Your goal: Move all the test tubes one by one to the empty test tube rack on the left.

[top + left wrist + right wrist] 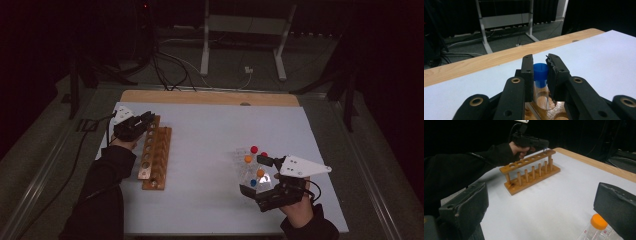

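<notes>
My left gripper (540, 59) is shut on a clear tube with a blue cap (540, 72), its pads pressing on the cap. The tube stands upright with its lower part in an end hole of the wooden tube rack (554, 111). In the high view the left gripper (148, 120) hovers over the far end of the rack (155, 156). My right gripper (256, 176) stands open around a heap of clear tubes with red, orange and blue caps (251, 167). In the right gripper view an orange-capped tube (598, 223) lies by the right jaw of the gripper (544, 196), untouched.
A white mat (210, 135) covers the wooden table (210, 96). The rack (531, 173) has one row of holes and a row of pegs. A metal stand (245, 30) and cables (170, 70) lie on the floor beyond the far edge.
</notes>
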The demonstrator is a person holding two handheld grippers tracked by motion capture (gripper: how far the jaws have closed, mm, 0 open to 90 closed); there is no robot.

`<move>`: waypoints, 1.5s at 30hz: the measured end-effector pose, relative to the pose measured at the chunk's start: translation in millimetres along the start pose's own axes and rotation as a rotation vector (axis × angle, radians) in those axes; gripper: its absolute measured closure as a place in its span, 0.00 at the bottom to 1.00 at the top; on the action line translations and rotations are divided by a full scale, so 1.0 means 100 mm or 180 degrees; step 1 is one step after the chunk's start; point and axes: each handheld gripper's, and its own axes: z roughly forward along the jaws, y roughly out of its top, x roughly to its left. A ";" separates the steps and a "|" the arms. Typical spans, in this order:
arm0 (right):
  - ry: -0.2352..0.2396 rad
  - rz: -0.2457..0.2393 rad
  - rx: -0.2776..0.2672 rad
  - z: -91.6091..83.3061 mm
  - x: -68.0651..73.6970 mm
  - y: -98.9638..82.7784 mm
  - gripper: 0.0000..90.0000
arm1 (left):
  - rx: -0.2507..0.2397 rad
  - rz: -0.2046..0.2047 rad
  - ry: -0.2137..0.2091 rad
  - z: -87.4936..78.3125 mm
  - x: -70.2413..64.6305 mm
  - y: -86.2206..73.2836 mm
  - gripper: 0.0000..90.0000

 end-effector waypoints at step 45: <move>-0.0359 0.0128 0.0122 -0.36 -0.04 -0.07 0.04 | -0.0017 0.0039 -0.1183 -1.01 -0.70 0.41 0.01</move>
